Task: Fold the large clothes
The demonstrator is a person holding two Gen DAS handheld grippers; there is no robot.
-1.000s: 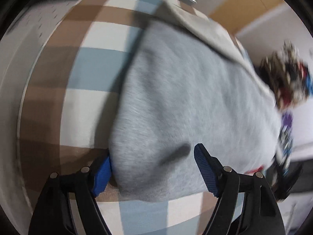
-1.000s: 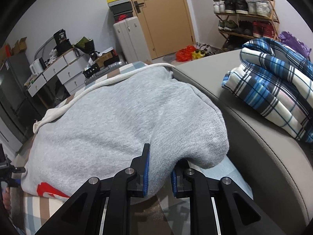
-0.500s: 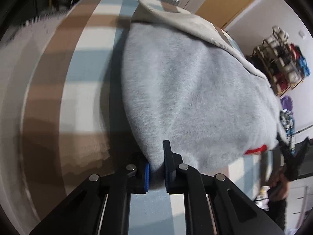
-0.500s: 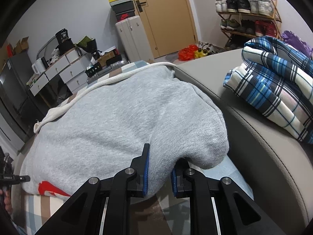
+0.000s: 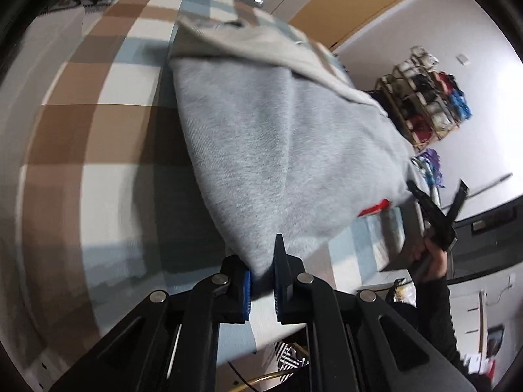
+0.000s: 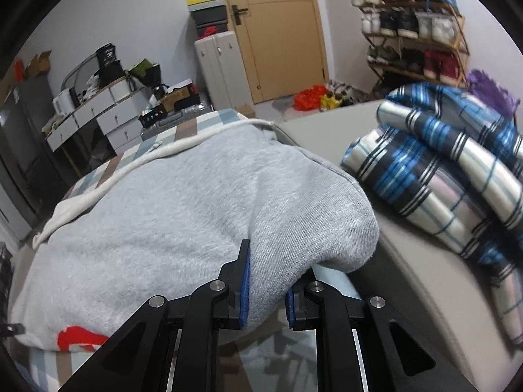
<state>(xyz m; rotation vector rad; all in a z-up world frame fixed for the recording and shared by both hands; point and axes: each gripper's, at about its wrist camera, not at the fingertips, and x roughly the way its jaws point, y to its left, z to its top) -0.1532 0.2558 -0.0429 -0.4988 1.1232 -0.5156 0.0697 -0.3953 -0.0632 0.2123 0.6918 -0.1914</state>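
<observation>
Since a second ago, the left gripper [image 5: 263,285] has clamped onto the grey sweatshirt [image 5: 281,150] corner. Right gripper [image 6: 266,289] pinches another corner between its pads.

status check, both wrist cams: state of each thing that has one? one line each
left tongs: shut on the grey sweatshirt's near edge
right tongs: shut on a thick fold of the grey sweatshirt
grey sweatshirt: bunched, lying on the checked cover, pinched at two spots
checked cover: spread flat under it
plaid blanket: folded, lying apart from the sweatshirt
door: closed
</observation>
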